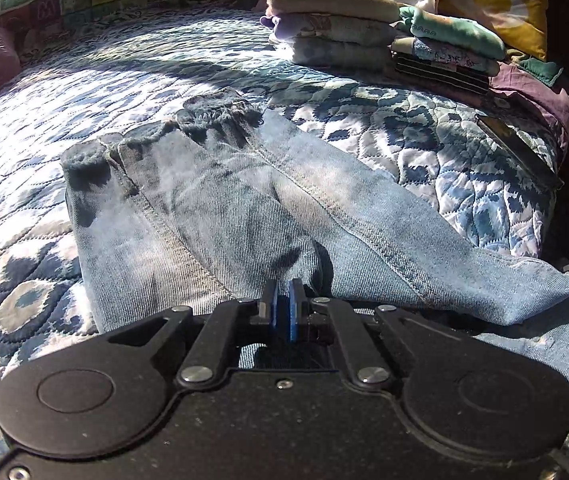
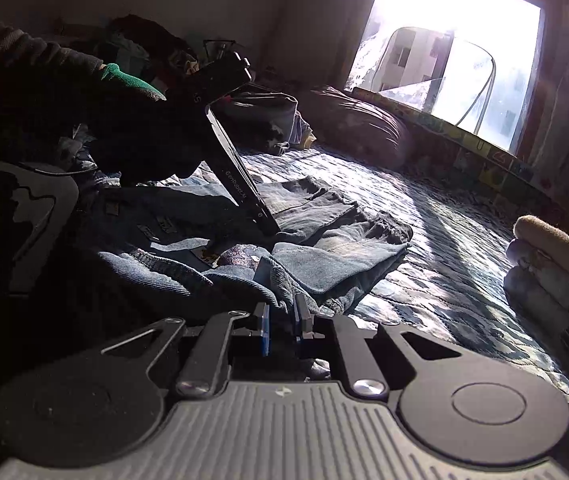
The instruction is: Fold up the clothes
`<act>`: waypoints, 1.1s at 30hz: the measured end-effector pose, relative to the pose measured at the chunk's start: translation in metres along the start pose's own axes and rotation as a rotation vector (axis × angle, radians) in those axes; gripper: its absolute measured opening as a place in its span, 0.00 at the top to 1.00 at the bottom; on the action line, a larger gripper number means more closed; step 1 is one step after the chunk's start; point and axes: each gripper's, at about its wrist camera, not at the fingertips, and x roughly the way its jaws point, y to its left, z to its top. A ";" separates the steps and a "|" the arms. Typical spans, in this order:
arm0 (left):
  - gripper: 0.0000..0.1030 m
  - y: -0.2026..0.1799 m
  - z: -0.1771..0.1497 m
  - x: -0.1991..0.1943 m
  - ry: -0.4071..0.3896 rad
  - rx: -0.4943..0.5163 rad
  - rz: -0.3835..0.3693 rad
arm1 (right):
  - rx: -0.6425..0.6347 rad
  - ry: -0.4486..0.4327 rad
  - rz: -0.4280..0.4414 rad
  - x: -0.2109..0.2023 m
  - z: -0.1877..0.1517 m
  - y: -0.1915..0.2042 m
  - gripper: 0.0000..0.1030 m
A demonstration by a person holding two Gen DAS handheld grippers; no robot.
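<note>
Left gripper point(image 1: 283, 294) angled down, fingers pinching jeans point(image 1: 244, 208), right gripper point(image 2: 283, 312) likewise

The jeans point(image 1: 244, 208) are faded light blue with darker frayed hems. The quilt point(image 1: 84, 92) is patterned blue and white. In the far stack point(image 1: 332, 28), tan lies over mottled grey-blue; the right pile point(image 1: 444, 44) shows green and black stripes. The pillow point(image 1: 508, 4) is yellow. Both grippers' pads point(image 1: 293, 312) are blue.
</note>
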 end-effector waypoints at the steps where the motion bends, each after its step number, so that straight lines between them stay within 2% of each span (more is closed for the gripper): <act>1: 0.98 -0.001 -0.001 -0.014 -0.027 0.013 0.013 | 0.000 0.000 -0.002 0.000 0.000 0.000 0.88; 3: 0.90 -0.005 -0.009 -0.041 -0.074 0.065 0.059 | -0.001 0.000 -0.005 -0.001 0.000 0.001 0.88; 8: 0.73 -0.017 -0.060 -0.119 -0.146 0.221 0.163 | -0.006 -0.008 -0.008 -0.003 0.001 0.003 0.88; 10: 0.58 -0.031 -0.088 -0.140 -0.141 0.341 0.208 | -0.004 -0.011 -0.009 -0.004 0.001 0.003 0.88; 11: 0.56 -0.039 -0.101 -0.145 -0.130 0.411 0.228 | -0.004 -0.010 -0.010 -0.004 0.001 0.003 0.88; 12: 0.54 -0.047 -0.113 -0.145 -0.109 0.491 0.242 | -0.004 -0.009 -0.009 -0.004 0.001 0.003 0.88; 13: 0.45 -0.054 -0.124 -0.143 -0.086 0.569 0.255 | -0.003 -0.007 -0.009 -0.004 0.000 0.003 0.88; 14: 0.43 -0.061 -0.135 -0.140 -0.065 0.645 0.264 | 0.000 -0.006 -0.009 -0.004 0.000 0.003 0.88; 18: 0.43 -0.083 -0.168 -0.113 -0.038 0.932 0.298 | 0.027 0.000 -0.009 -0.003 0.000 0.000 0.88; 21: 0.42 -0.089 -0.178 -0.091 -0.064 1.056 0.334 | 0.053 -0.004 -0.015 -0.004 0.001 -0.002 0.88; 22: 0.49 -0.089 -0.176 -0.088 -0.087 1.057 0.339 | 0.057 -0.009 -0.020 -0.005 0.002 -0.002 0.88; 23: 0.61 -0.087 -0.169 -0.089 -0.111 1.021 0.336 | 0.061 -0.014 -0.026 -0.005 0.003 -0.003 0.88; 24: 0.81 -0.085 -0.163 -0.090 -0.135 0.984 0.334 | 0.062 -0.021 -0.032 -0.006 0.004 -0.003 0.88; 25: 0.84 -0.081 -0.155 -0.094 -0.157 0.931 0.320 | 0.063 -0.027 -0.039 -0.007 0.005 -0.004 0.88; 28: 0.86 -0.059 -0.126 -0.113 -0.223 0.703 0.236 | 0.092 -0.055 -0.055 -0.008 0.012 -0.012 0.88; 33: 0.86 -0.002 -0.071 -0.128 -0.346 0.302 0.090 | 0.245 -0.059 -0.081 0.006 0.027 -0.051 0.88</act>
